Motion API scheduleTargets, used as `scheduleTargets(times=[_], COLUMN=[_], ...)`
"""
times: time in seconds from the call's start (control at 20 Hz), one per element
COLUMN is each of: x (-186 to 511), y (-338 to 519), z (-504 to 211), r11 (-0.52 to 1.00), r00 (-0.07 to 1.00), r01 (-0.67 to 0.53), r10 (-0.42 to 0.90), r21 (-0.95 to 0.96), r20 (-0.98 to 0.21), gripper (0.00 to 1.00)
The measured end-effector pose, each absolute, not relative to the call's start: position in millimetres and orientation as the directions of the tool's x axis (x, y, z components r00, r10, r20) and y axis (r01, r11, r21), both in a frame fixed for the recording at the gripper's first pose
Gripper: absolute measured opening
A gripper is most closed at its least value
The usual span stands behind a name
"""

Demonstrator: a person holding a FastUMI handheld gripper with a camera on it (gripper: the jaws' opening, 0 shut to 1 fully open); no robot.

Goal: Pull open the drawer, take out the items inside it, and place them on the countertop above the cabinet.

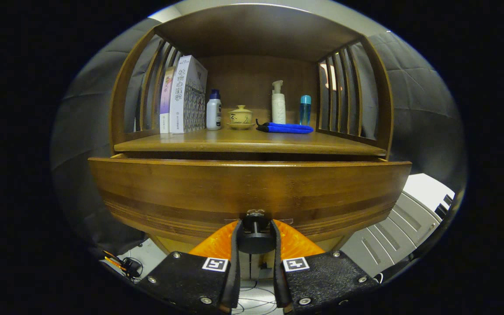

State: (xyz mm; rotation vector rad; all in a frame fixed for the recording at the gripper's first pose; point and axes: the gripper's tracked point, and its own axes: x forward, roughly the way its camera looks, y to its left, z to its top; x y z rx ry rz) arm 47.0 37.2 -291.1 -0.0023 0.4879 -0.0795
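Observation:
A wooden cabinet holds a drawer [247,188] whose curved front stands a little out from the cabinet body, with a dark gap under the countertop [252,142]. The drawer's inside is hidden behind its front panel. A round dark knob [255,236] sticks out from the lower middle of the drawer front. My gripper [255,238] is shut on the drawer knob, one finger pressing each side of it. On the countertop stand books [184,96], a white bottle with a blue cap [214,111], a small lidded tea cup [240,117], a pump bottle [278,105], a slim blue bottle [305,109] and a folded blue cloth [287,127].
Slatted wooden side panels [344,94] and a wooden top enclose the countertop. A grey ribbed appliance [392,232] lies low beside the cabinet. Cables [123,262] lie on the floor below the drawer. Free countertop room lies in front of the bottles.

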Motion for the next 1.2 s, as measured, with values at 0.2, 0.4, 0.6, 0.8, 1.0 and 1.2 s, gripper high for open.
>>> scheduleTargets(times=[0.2, 0.4, 0.6, 0.8, 1.0, 1.2], x=[6.2, -31.5, -68.1, -88.9, -102.3, -122.3], y=[36.2, 37.2, 45.1, 50.0, 48.5, 48.6], z=[-284.5, -283.3, -283.2, -282.5, -281.7, -249.7], r11=[0.998, 0.998, 0.999, 0.999, 0.994, 0.987], r00=[0.875, 0.872, 0.860, 0.864, 0.868, 0.890], r01=[0.064, 0.055, 0.032, 0.000, -0.003, -0.033], r10=[-0.064, -0.042, -0.014, 0.016, 0.058, 0.101], r21=[-0.016, 0.012, 0.026, 0.032, 0.112, 0.159], r20=[-0.481, -0.487, -0.510, -0.503, -0.494, -0.444], gripper=[0.32, 0.32, 0.31, 0.31, 0.59, 0.97])
